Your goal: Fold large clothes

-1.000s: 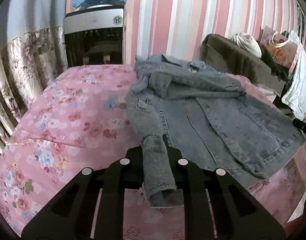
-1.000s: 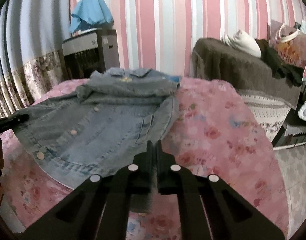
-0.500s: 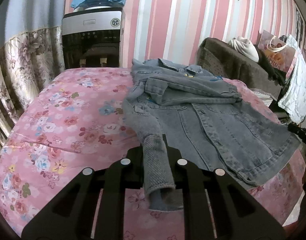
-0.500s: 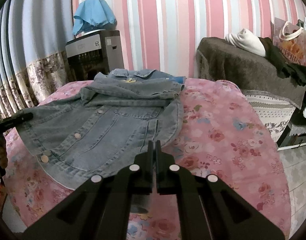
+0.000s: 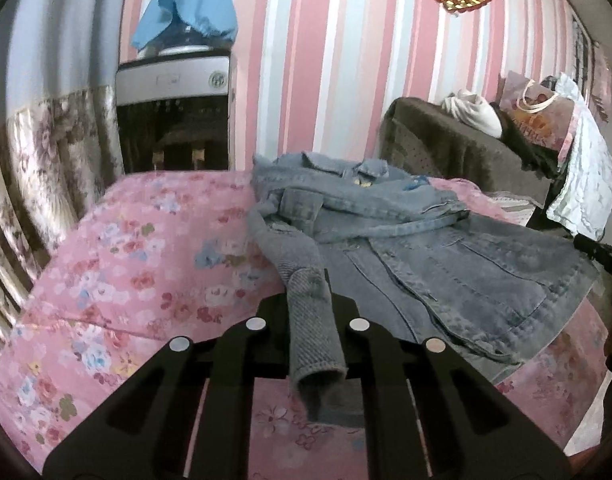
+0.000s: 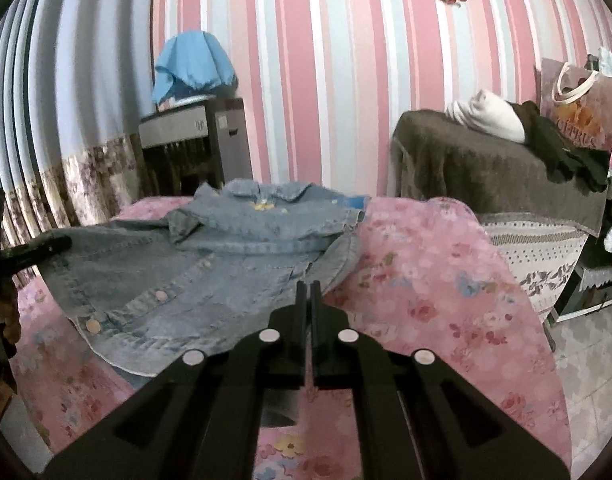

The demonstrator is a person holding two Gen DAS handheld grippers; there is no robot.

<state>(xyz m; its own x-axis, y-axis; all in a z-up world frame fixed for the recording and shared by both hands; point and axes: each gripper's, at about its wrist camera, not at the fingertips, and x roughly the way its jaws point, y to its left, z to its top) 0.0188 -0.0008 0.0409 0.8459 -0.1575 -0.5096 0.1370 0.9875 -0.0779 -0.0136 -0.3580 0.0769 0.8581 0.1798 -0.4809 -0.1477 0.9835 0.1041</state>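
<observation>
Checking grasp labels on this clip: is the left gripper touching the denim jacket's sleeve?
Touching. In the left wrist view the sleeve of the denim jacket runs between the left gripper fingers, pinched there, its cuff hanging out below.

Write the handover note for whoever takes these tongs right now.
Left tongs: shut on the ribbed cuff of the denim jacket's sleeve, cuff end hanging toward the camera.
Right tongs: jaws nearly together at the jacket's edge; a bit of dark fabric shows beneath them, but whether they pinch it cannot be told.
Denim jacket: lying front up on the pink floral bedspread, collar toward the striped wall, one sleeve laid across the chest.
Done: jacket laid out, one sleeve crossed over.
Left: bring the held sleeve in over the body, then fold the body and square it up.
</observation>
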